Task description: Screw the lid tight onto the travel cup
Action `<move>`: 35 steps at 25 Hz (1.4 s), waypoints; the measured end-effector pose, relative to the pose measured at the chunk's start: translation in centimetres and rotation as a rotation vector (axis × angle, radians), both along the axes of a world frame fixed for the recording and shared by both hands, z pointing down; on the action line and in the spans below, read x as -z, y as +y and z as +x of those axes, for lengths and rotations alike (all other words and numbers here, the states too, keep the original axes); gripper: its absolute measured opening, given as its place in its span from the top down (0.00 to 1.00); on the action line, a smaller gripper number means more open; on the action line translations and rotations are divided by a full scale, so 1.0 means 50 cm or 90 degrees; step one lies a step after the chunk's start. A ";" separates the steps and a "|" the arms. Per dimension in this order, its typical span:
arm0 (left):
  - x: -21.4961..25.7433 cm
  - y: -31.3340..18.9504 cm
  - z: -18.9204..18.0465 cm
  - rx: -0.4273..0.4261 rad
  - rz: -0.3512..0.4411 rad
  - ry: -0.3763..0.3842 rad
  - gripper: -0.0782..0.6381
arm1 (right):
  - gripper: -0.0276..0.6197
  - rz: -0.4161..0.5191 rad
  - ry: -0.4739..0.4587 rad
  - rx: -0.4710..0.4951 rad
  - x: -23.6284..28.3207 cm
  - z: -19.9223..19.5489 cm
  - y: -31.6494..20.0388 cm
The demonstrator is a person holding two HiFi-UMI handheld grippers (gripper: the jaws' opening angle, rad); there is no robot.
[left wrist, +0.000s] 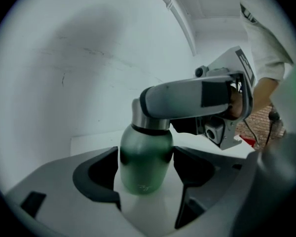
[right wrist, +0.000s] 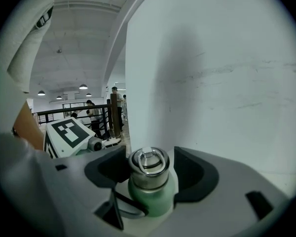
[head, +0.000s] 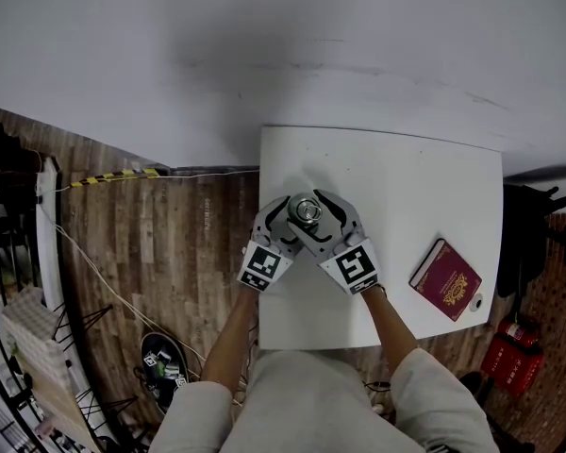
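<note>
A green travel cup [head: 307, 210] with a steel lid stands near the left edge of the white table [head: 406, 187]. My left gripper [head: 288, 220] is shut on the green body [left wrist: 145, 157], with both dark pads against its sides. My right gripper [head: 323, 217] reaches in from the right at lid height. In the right gripper view the ringed steel lid [right wrist: 149, 164] sits between the jaws, with a thin gap on its right side, so the right gripper [right wrist: 150, 171] is open around it. One right finger [left wrist: 187, 98] crosses in front of the lid in the left gripper view.
A dark red booklet [head: 445, 279] lies at the table's front right, with a small white round object [head: 475, 302] beside it. A pale wall rises just behind the table. The wood floor [head: 170, 243] lies to the left, and a red extinguisher [head: 509, 343] stands at the lower right.
</note>
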State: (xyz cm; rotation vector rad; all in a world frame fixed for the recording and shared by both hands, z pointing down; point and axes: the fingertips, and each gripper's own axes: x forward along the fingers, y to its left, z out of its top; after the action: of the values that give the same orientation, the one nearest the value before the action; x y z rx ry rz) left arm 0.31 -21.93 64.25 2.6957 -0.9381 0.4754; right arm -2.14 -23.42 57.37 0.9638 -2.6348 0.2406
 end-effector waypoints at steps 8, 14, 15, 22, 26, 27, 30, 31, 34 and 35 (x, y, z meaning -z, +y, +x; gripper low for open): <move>0.005 -0.008 0.009 0.012 0.009 0.012 0.43 | 0.54 0.004 0.001 -0.030 0.006 -0.017 -0.021; 0.002 -0.008 0.008 0.008 0.011 0.012 0.43 | 0.55 0.009 0.015 -0.029 0.002 -0.021 -0.024; 0.002 -0.008 0.008 0.007 0.011 0.012 0.43 | 0.55 0.010 0.017 -0.024 0.002 -0.022 -0.023; 0.003 -0.007 0.007 -0.001 0.016 0.016 0.43 | 0.55 0.013 0.024 0.071 0.001 -0.032 -0.012; 0.002 -0.009 0.007 -0.009 0.018 0.016 0.43 | 0.55 0.011 0.025 0.149 0.001 -0.038 -0.006; 0.002 -0.009 0.007 -0.011 0.018 0.016 0.43 | 0.55 0.009 0.025 0.167 0.000 -0.039 -0.004; 0.002 -0.009 0.007 -0.015 0.019 0.016 0.43 | 0.55 0.006 0.029 0.222 -0.002 -0.041 0.003; 0.003 -0.009 0.007 -0.016 0.020 0.016 0.43 | 0.55 0.006 0.033 0.239 -0.003 -0.042 0.006; 0.005 -0.006 0.006 -0.018 0.022 0.016 0.43 | 0.55 0.008 0.050 0.298 0.000 -0.047 0.015; 0.005 -0.006 0.006 -0.019 0.022 0.016 0.43 | 0.55 0.007 0.057 0.317 0.000 -0.047 0.018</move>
State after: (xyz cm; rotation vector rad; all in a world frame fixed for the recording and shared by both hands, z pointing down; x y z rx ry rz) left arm 0.62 -22.25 63.99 2.7439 -0.9093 0.4334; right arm -4.51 -22.54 57.36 0.2896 -2.6884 0.0594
